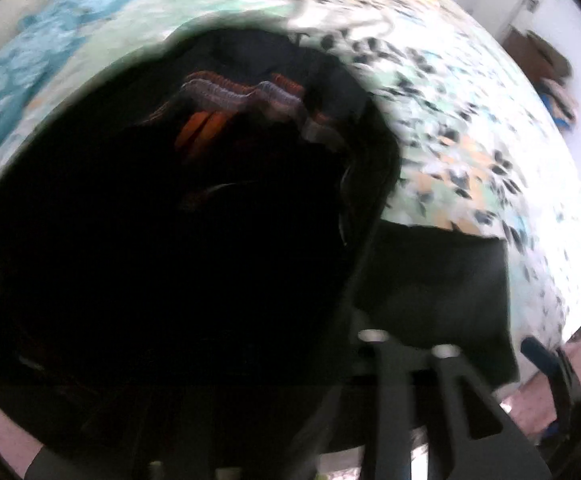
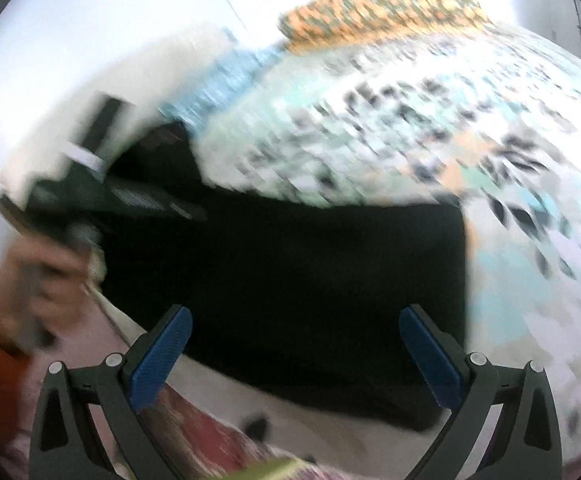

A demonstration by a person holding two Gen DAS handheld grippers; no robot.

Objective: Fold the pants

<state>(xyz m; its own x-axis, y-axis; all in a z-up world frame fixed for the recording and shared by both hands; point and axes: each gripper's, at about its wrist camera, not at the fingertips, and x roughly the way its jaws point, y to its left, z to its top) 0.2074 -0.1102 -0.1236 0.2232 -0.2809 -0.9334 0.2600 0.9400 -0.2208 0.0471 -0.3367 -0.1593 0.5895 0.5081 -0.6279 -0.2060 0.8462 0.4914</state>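
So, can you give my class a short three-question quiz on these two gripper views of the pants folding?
1. True or false: the right gripper is clamped on the black pants.
2. What colour are the right gripper's pads? A red, B blue, C yellow.
3. What are the pants lying on?

Key: 1 false, its jaws stand wide open and grip nothing; 2 B; 3 the patterned bedsheet.
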